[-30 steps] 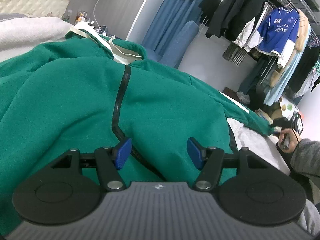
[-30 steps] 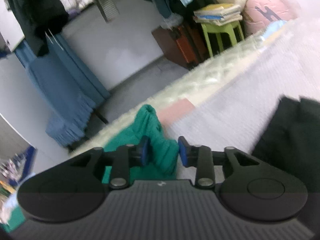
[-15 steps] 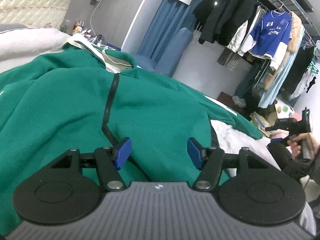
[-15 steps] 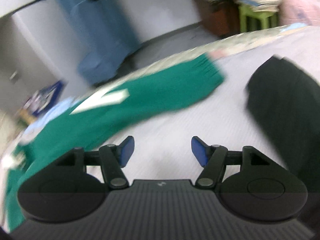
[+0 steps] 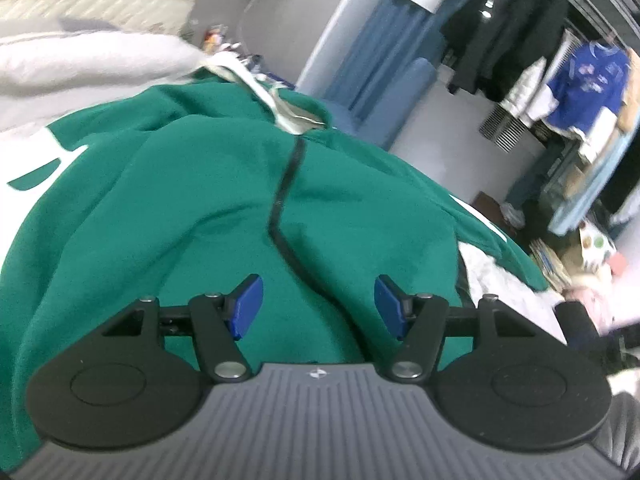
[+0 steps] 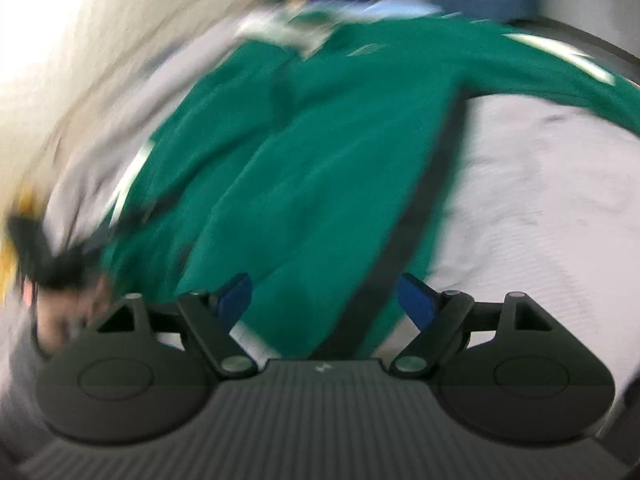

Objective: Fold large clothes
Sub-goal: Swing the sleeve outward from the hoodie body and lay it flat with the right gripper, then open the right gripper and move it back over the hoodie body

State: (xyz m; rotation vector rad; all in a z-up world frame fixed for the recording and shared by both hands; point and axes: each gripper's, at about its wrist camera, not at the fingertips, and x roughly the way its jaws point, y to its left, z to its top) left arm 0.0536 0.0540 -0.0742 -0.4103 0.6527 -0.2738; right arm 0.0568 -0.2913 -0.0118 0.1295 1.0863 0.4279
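Note:
A large green zip hoodie lies front up on a pale bed, with a black zipper down its middle and a cream-lined hood at the far end. My left gripper is open and empty, just above the hoodie's lower front near the zipper. In the blurred right wrist view the hoodie spreads across the bed, one sleeve stretched to the right. My right gripper is open and empty above the hoodie's hem and its dark side band.
The pale bedsheet shows to the right of the hoodie. A grey blanket lies at the far left. A rack of hanging clothes and blue curtains stand beyond the bed.
My right gripper let go of the green sleeve cuff, opened, and swung left over the hoodie's body. My left gripper stayed open and shifted slightly over the hoodie's front.

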